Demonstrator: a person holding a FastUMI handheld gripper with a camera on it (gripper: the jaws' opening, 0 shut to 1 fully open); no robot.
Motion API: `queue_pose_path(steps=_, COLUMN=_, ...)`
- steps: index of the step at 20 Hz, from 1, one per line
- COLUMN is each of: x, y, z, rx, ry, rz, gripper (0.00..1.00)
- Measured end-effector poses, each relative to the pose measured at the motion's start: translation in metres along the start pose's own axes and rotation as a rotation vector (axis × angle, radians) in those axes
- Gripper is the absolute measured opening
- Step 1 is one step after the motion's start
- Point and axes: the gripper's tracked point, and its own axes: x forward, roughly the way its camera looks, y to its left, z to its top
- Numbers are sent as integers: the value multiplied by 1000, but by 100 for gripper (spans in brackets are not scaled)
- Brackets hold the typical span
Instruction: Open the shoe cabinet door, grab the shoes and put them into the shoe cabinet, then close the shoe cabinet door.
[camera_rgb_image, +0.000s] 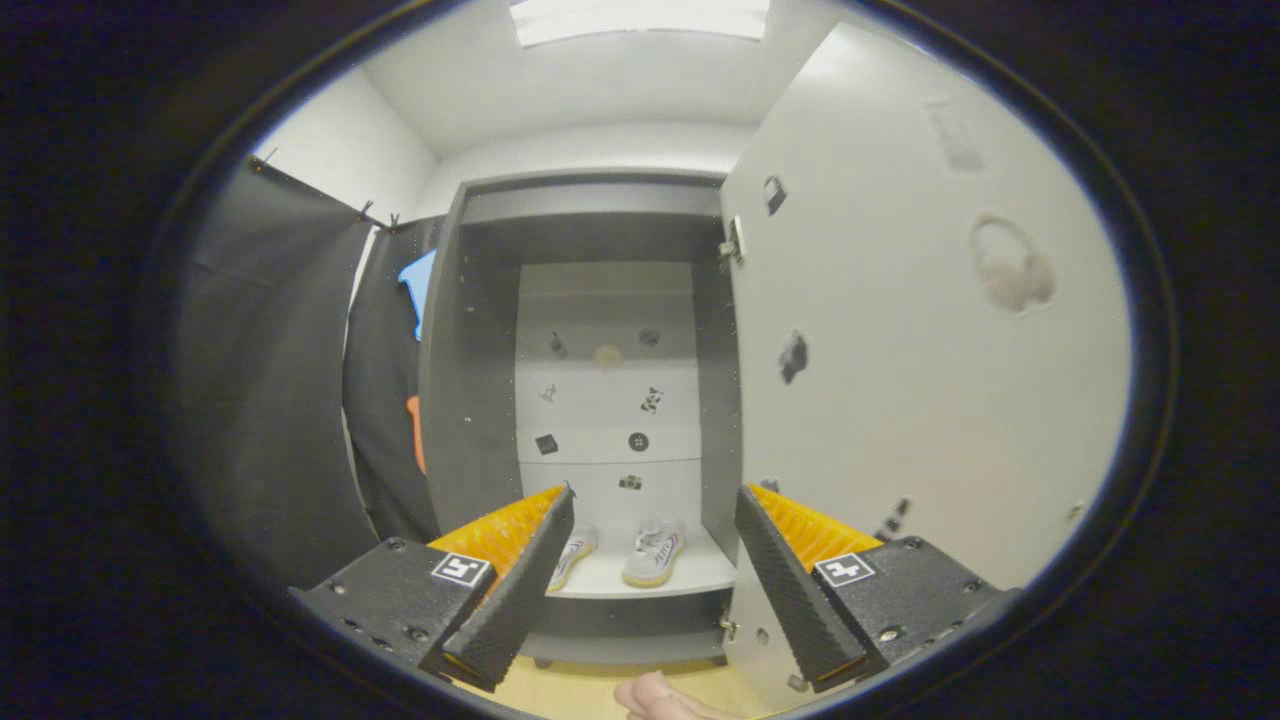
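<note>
Already inside: shoes (640, 552), a pale pair of low sneakers, toes forward, side by side on the bottom shelf (690, 575) of the shoe cabinet (470, 400), seen beyond and between the two fingers. Likely light, soft in the upper and stiffer at the sole; easiest to take by the heel collar or the side wall near the laces, were a shift needed; no need apparent from here, though the left one sits partly hidden behind the left finger. Placing step judged done; closing left. Shoe cabinet door (900, 330) swung wide open to the right of the opening, hinged at the cabinet's right wall, its pale inner face dotted with small dark fittings and a faint round mark. Probably a stiff, light panel, swinging freely; best pushed near the free edge, far from the hinges, with a flat finger face rather than a pinch. Tongs (650, 545) spread wide apart, holding nothing, well back from the cabinet, right finger in front of the door's lower edge. Fingertips of a hand (655, 695) low between the fingers, above a wooden floor (575, 690). Black cloth hanging left of the cabinet.
</note>
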Motion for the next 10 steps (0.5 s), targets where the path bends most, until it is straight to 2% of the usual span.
queue_pose_path(steps=4, x=-85, y=-30, z=4, rx=-4, ry=-7, rz=14, gripper=100)
queue_pose_path(steps=7, x=-139, y=-51, z=-7, rx=41, ry=18, rz=33, gripper=100)
queue_pose_path(steps=10, x=-171, y=-68, z=-24, rx=39, ry=37, rz=60, gripper=100)
